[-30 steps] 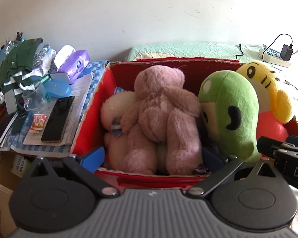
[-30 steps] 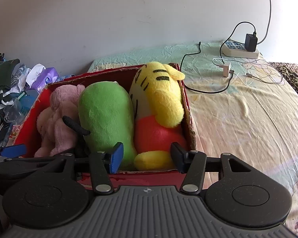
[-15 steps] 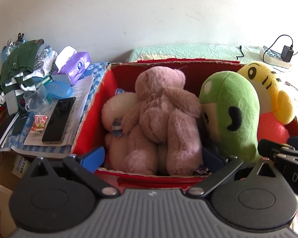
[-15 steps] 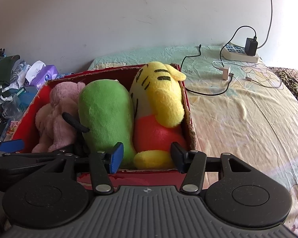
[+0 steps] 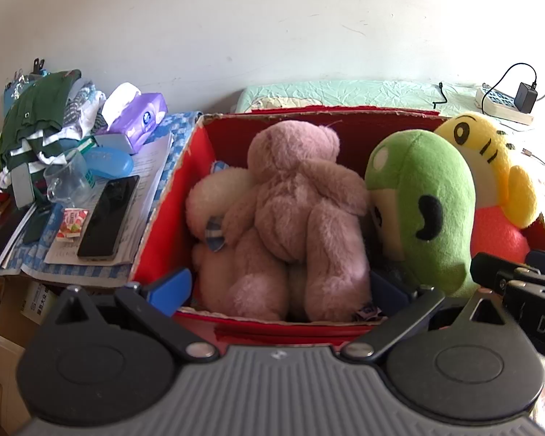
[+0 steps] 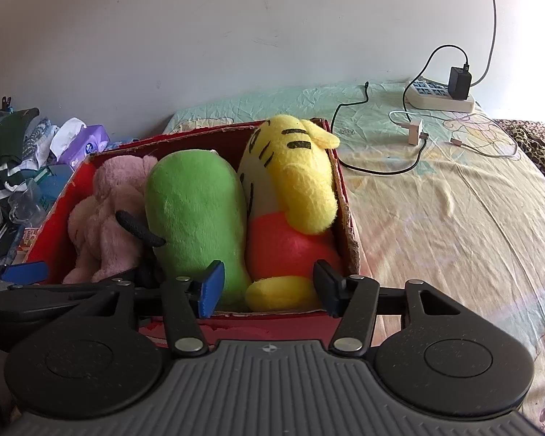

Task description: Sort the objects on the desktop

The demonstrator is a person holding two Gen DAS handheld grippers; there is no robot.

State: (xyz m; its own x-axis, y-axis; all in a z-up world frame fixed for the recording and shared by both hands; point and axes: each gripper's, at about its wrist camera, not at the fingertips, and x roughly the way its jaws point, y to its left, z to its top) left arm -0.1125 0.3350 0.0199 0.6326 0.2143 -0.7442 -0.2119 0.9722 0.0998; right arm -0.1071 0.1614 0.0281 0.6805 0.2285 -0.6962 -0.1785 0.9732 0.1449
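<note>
Since the earlier frames both cameras have drawn back slightly, so the red cardboard box sits a little lower in each view; the toys inside have not shifted. Left wrist view: the left gripper stands wide open at the box's near wall, lower centre, its fingers empty. The pink teddy bear fills the middle of the box, lying over a cream plush; the green plush leans beside it to the right, and the yellow-and-orange plush occupies the right end. At left of the frame, a black phone, a purple tissue pack and folded clothes lie on a cluttered side surface. Right wrist view: the right gripper is partly open, gripping nothing, in front of the yellow-and-orange plush. A power strip rests on the bed sheet, upper right.
</note>
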